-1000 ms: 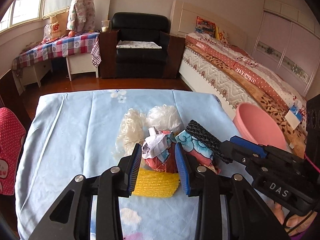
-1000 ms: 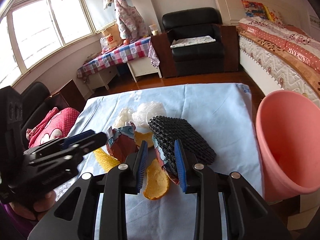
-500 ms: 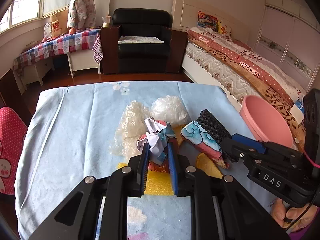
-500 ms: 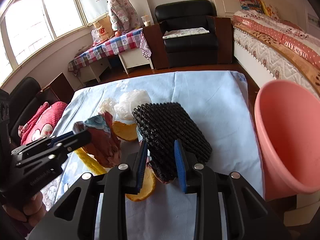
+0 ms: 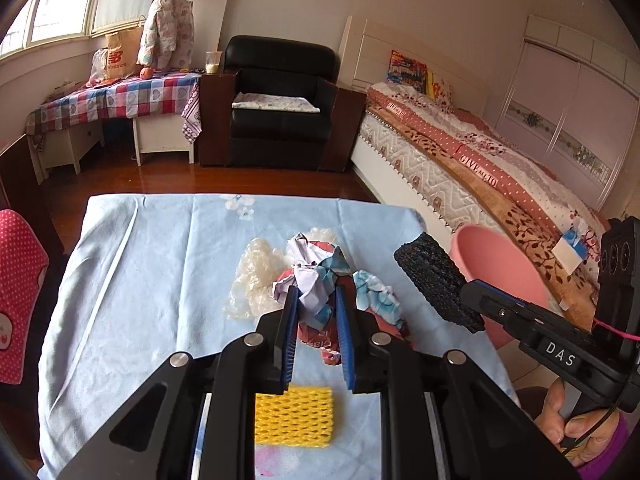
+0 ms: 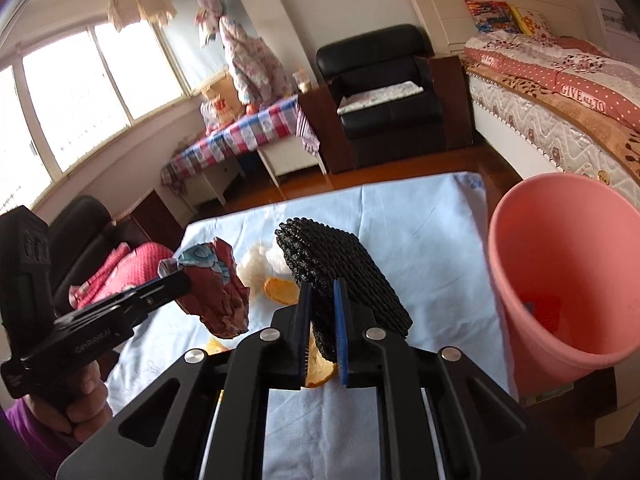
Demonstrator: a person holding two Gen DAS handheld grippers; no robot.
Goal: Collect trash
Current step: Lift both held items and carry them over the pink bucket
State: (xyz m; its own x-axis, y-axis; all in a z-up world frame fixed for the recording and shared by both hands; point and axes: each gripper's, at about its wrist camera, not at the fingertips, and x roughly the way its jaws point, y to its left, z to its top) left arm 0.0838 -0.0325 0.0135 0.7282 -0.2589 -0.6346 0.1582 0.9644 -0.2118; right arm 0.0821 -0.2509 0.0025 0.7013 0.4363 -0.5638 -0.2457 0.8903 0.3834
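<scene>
My left gripper (image 5: 316, 300) is shut on a crumpled red and blue wrapper (image 5: 316, 276) and holds it above the blue tablecloth (image 5: 160, 264). The wrapper also shows in the right wrist view (image 6: 216, 284). My right gripper (image 6: 320, 292) is shut on a black foam net (image 6: 340, 280), lifted off the table beside the pink bin (image 6: 560, 264). The net also shows in the left wrist view (image 5: 436, 280), near the bin (image 5: 500, 264). On the cloth lie a yellow foam net (image 5: 294, 416), clear plastic bags (image 5: 256, 280) and orange peel (image 6: 280, 290).
A bed (image 5: 480, 160) stands to the right beyond the bin. A black armchair (image 5: 280, 96) and a checked table (image 5: 116, 96) stand at the back. A red dotted cushion (image 5: 16, 288) is at the left edge. The bin holds something red (image 6: 548, 312).
Both grippers have lifted their loads off the table. The left one closed on the wrapper and raised it. The right one carried the black net up and toward the bin.
</scene>
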